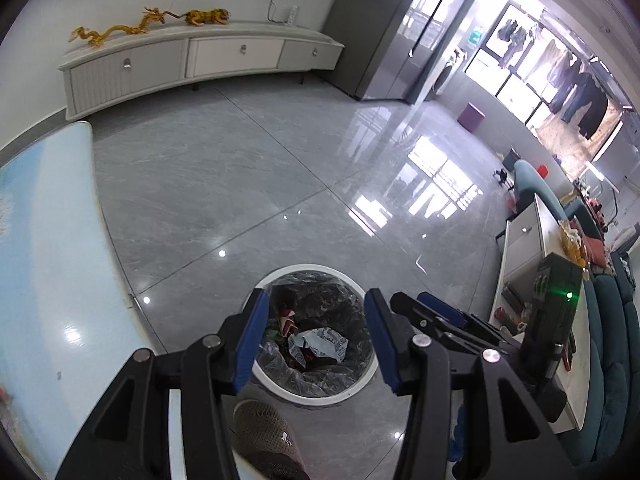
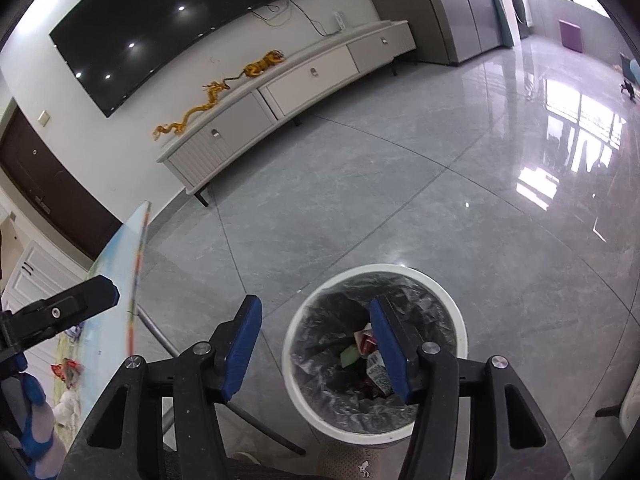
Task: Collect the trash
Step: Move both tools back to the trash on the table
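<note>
A white round trash bin (image 1: 316,270) with a black liner stands on the floor and holds crumpled wrappers (image 1: 320,344). My left gripper (image 1: 316,320) is open and empty right above the bin's mouth. The right gripper's black and blue fingers (image 1: 436,312) show just to its right. In the right wrist view the bin (image 2: 400,270) sits below my right gripper (image 2: 316,328), which is open and empty, its right finger over the trash (image 2: 366,346). The left gripper's finger (image 2: 84,294) shows at the far left. Wrappers (image 2: 66,372) lie on the table at lower left.
A glass-topped table (image 1: 52,260) runs along the left, with its metal legs (image 2: 160,334) near the bin. A shoe (image 1: 268,436) stands just in front of the bin. A white low cabinet (image 1: 524,240) and teal sofa (image 1: 612,340) are at right. A TV stand (image 1: 200,56) lines the far wall.
</note>
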